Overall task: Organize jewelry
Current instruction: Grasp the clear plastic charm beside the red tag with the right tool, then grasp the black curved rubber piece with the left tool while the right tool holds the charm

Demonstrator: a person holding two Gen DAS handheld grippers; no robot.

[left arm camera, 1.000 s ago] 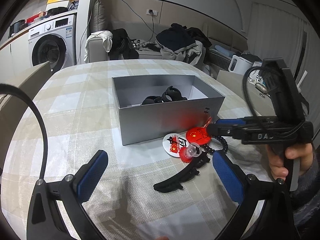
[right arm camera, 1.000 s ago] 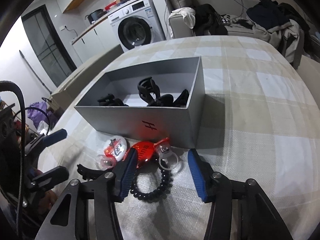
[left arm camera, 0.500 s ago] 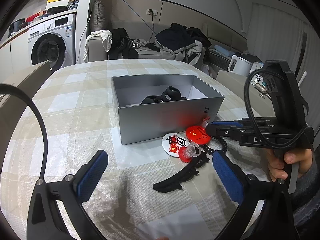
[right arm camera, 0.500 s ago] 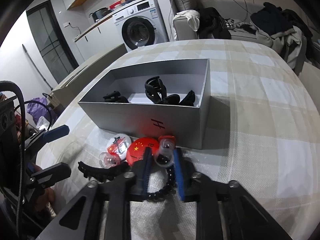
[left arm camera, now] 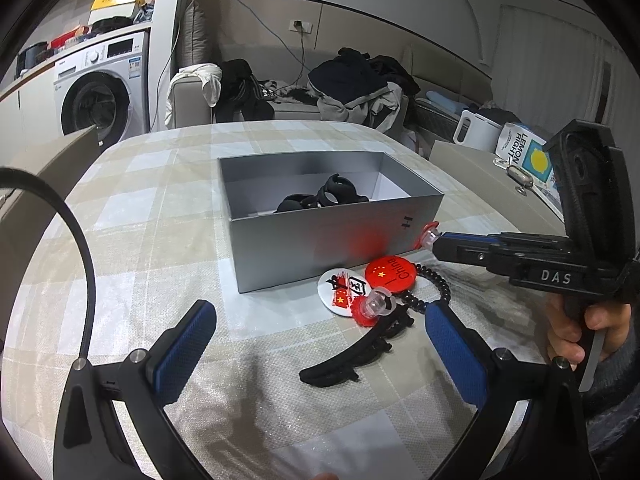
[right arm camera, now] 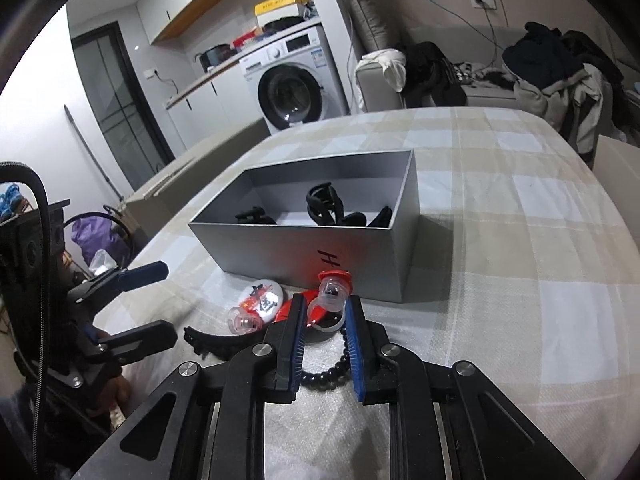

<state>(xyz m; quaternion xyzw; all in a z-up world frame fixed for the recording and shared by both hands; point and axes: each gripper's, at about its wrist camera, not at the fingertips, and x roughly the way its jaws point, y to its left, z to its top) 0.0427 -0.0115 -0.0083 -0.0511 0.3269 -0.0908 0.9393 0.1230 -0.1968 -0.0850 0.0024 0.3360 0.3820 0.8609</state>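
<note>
My right gripper [right arm camera: 325, 302] is shut on a clear plastic ring with a red top [right arm camera: 331, 290], held just above the table in front of the grey box [right arm camera: 304, 248]. In the left wrist view that ring [left arm camera: 430, 235] sits at the tip of the right gripper [left arm camera: 440, 240], beside the box's near corner [left arm camera: 436, 216]. On the cloth lie a red badge [left arm camera: 390, 274], a white badge [left arm camera: 342, 286], a second clear ring [left arm camera: 374, 304], a black bead bracelet [left arm camera: 436, 284] and a black hair clip [left arm camera: 352, 360]. My left gripper [left arm camera: 319, 314] hangs open above the table near the clip, holding nothing.
Several black hair clips [right arm camera: 324, 206] lie inside the box. The checked tablecloth [right arm camera: 520, 260] covers a round table. A washing machine [right arm camera: 292, 84], a sofa with piled clothes [right arm camera: 552, 68] and a kettle [left arm camera: 476, 132] stand beyond it. A person's hand [left arm camera: 580, 332] grips the right handle.
My right gripper's jaws closed on the clear ring and lifted it off the cloth toward the box. The left gripper and the other pieces stayed put.
</note>
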